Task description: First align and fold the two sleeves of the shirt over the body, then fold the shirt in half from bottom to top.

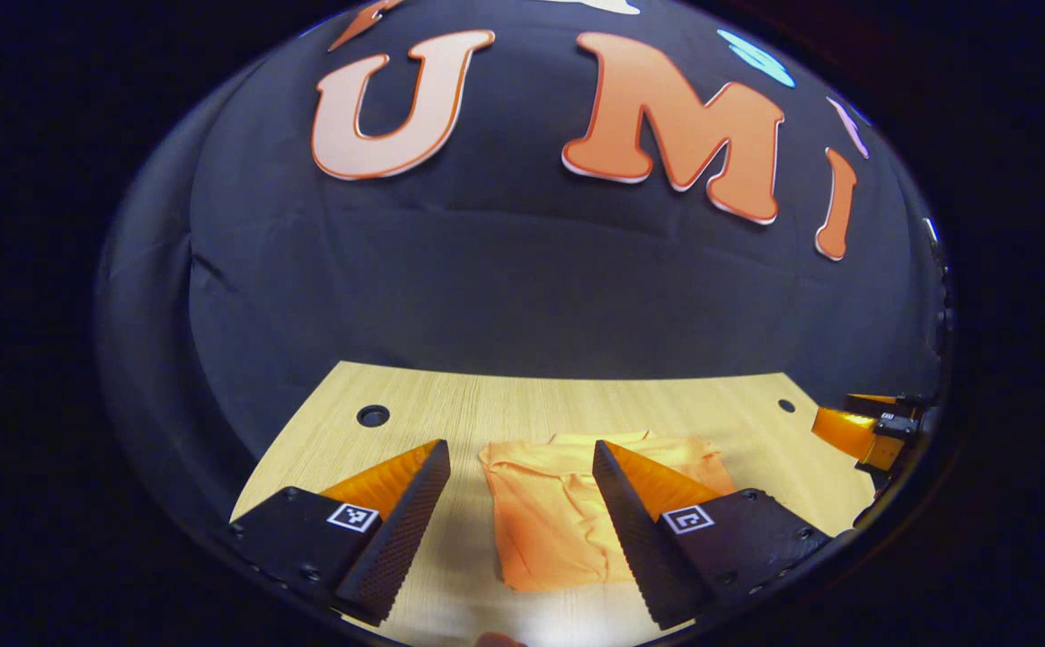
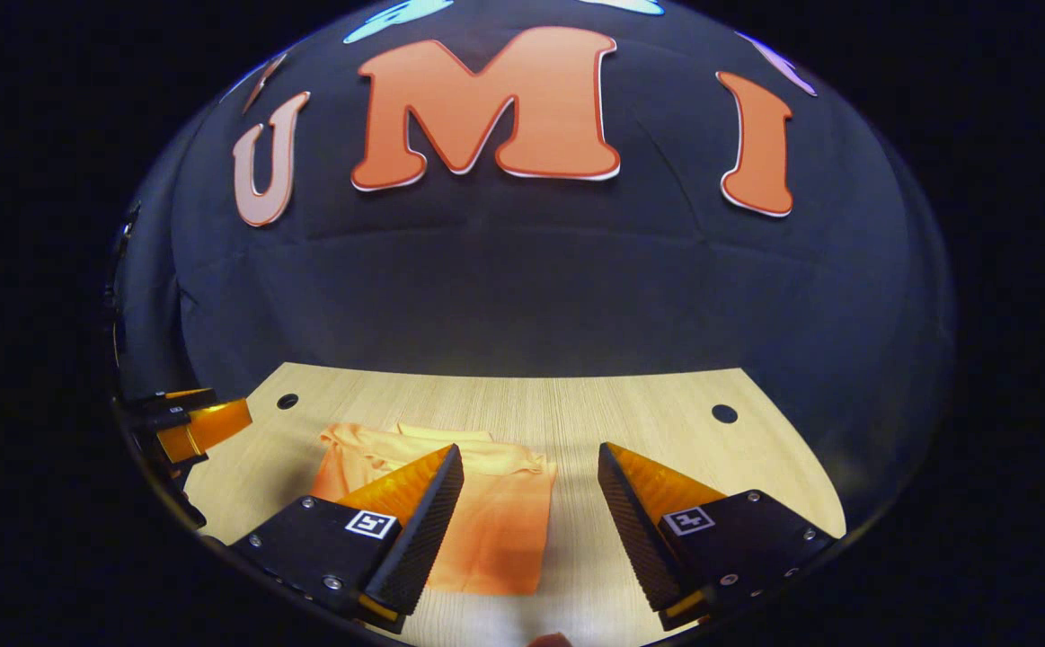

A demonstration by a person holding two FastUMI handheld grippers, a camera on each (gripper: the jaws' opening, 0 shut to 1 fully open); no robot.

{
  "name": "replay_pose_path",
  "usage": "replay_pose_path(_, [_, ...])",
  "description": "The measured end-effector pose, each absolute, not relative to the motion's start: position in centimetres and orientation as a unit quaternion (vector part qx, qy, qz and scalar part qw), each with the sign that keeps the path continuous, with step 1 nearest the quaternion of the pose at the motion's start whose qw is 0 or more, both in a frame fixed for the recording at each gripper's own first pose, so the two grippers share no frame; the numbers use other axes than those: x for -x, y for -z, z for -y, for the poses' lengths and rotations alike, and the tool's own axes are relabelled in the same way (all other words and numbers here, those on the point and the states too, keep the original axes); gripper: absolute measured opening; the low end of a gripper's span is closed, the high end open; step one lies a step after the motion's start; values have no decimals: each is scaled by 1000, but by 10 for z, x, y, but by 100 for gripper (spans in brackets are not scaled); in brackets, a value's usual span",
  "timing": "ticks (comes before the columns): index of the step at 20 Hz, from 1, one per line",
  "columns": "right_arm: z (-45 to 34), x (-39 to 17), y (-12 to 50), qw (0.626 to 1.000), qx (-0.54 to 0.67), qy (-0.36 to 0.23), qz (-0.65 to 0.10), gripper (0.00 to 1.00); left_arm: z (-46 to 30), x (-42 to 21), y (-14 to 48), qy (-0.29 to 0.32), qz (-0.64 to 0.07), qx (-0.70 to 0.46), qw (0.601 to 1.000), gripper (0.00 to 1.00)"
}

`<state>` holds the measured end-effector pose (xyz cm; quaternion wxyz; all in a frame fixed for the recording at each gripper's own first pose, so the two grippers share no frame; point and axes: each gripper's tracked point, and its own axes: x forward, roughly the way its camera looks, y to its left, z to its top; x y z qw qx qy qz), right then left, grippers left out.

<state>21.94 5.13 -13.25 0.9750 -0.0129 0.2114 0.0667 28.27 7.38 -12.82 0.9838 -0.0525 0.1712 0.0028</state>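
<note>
I hold my left gripper (image 1: 522, 503) and right gripper (image 2: 531, 503) wide, empty, above the orange cotton shirt (image 1: 558, 521) mid-way along the pale wooden table (image 1: 450, 404), ready for its sleeves.

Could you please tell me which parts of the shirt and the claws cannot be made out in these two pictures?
- Left gripper view: the left claw is open; its finger covers the right part of the orange shirt.
- Right gripper view: the open right claw has a finger covering the shirt's left part.
- Left gripper view: the other claw is cut off by the edge.
- Sleeve folds: too small to tell.
</note>
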Motion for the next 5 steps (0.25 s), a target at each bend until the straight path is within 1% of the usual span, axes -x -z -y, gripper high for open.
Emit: replay_pose_path(5, [-40,-172,99,984,11,-82,-156,92,-58,-225,78,9,-94,42,995,98])
